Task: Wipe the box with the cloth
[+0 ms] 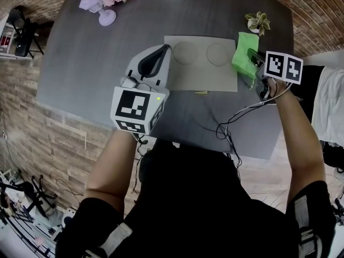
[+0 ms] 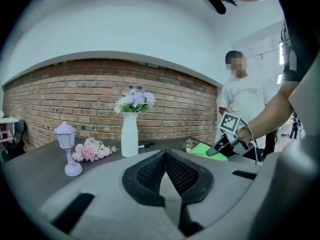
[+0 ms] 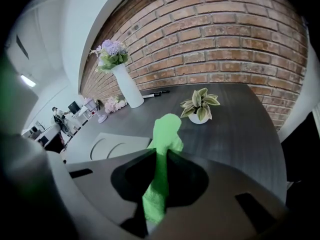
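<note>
Holds the left gripper (image 1: 159,55) at the 9 o'clock edge of the box (image 1: 201,71), tongs pressed together on nothing, pads meeting tip to tip. Probably put there to pin the box against sliding under a wipe. Cannot tell from any view whether the tips actually touch the lid.

Finds the box lying flat mid-table, two round outlines on top, long sides running 9 to 3.

Holds the right gripper (image 1: 250,57) at the box's 3 o'clock edge, tongs clamped on the green cloth (image 1: 242,58), with a loose end bunched ahead of the tips over the right border. Most likely gripped that way to leave free fabric for dragging across the top toward 9 o'clock. Looks like wiping about to start or barely begun.

Given by the head view alone: both grippers flanking the box at once.

Given by the left gripper view alone:
- the shut pads up close
- a white vase (image 2: 129,134) at 12 o'clock
- a lilac lamp (image 2: 70,151) toward 10
- a person (image 2: 245,101) standing past the table at 3

Given by the right gripper view alone:
- the cloth pinched between the jaws and rising past them
- a small potted plant (image 3: 200,104) at 1 o'clock
</note>
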Demonstrator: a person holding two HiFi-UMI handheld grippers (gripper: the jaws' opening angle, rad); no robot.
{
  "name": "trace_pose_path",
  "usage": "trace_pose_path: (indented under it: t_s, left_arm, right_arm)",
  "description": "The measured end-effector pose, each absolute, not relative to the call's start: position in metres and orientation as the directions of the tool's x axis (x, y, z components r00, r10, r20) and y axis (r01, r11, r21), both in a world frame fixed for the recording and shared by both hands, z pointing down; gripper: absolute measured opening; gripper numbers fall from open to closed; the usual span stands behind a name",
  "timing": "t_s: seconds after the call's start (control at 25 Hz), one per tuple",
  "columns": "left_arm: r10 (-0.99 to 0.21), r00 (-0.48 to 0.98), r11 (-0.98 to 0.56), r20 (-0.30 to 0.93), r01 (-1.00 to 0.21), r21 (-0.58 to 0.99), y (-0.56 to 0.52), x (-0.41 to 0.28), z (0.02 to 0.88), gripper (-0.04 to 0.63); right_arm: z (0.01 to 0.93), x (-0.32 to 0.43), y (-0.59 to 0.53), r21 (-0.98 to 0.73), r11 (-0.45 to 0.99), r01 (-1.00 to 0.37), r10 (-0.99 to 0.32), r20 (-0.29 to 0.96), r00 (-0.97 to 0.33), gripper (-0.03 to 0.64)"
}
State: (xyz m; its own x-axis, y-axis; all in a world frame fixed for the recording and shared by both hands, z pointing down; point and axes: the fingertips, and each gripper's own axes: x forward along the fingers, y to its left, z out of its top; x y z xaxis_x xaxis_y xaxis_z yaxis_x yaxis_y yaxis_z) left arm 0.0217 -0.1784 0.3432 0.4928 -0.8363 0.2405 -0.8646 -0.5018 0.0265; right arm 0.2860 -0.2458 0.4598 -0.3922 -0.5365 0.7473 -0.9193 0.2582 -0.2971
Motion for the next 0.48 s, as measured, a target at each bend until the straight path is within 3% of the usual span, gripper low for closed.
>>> trace_pose_path:
  t_s: [0.48]
  left_arm:
    - [-0.839,0.501,-0.509,0.214,-0.861,0.018,-0.161,-0.005,0.330,0.009]
  right_arm:
    - [0.413,0.235,-0.226,-0.367,0.296,-0.882,-0.562,0.680,-0.471,0.038]
